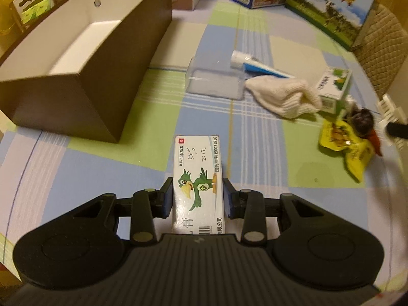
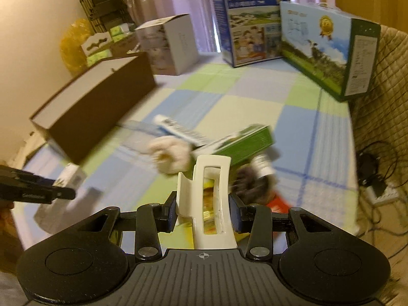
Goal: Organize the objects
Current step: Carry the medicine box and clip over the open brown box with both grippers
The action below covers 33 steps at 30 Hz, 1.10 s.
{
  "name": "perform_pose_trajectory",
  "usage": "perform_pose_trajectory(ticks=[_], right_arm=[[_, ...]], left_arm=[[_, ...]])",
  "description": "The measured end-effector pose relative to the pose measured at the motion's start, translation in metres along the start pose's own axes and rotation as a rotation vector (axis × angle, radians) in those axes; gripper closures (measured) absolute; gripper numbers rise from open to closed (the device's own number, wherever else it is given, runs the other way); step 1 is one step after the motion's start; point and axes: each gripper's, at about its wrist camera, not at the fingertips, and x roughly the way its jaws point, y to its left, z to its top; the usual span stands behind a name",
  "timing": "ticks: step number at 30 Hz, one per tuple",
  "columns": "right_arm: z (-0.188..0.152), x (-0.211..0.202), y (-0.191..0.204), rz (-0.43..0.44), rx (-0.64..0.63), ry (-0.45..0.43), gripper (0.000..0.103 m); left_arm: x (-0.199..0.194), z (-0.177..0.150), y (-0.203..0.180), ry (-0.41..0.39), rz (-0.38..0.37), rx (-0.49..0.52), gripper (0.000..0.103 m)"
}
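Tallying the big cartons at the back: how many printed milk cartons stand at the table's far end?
2: the blue milk carton at the far edge, and the green-and-sky milk carton beside it along the right side. More may sit out of view.

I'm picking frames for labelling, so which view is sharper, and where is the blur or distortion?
Left wrist view: mostly sharp, print on the held box legible; fisheye bends the brown box and the edges. Right wrist view: motion blur smears the table clutter; the held hair clip stays crisp. Warm, dim indoor light in both.

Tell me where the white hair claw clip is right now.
In the right wrist view, the white hair claw clip sits clamped in the right gripper, above the checked tablecloth.
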Motion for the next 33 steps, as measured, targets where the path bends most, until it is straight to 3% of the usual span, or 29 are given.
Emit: perform_pose_trajectory(ticks=[5,11,20,28,33], right_arm=[[0.000,-0.001,0.049,0.038,0.013,-0.010,0.065],[0.028,0.016,0.122,0.116,-0.004,-0.045,0.065],[0.089,0.080,0.232,0.229,-0.068,-0.087,0.065],[0.135,0.141,0.289,0.202,-0.106,-0.084,0.065],[0.151,0.175,0.296,0.153,-0.088,-0.050,0.065]], left_arm=[[-0.032,0.007,0.017,-0.049,-0.068,0.020,0.070],[-0.067,0.028,0.062,-0.105,-0.120,0.042,0.070],[-0.089,0.074,0.150,-0.196,-0.113,0.036,0.070],[-0.072,0.117,0.217,-0.226,-0.069,0.015,0.070],[-0.055,0.143,0.237,-0.220,-0.058,0.015,0.070]])
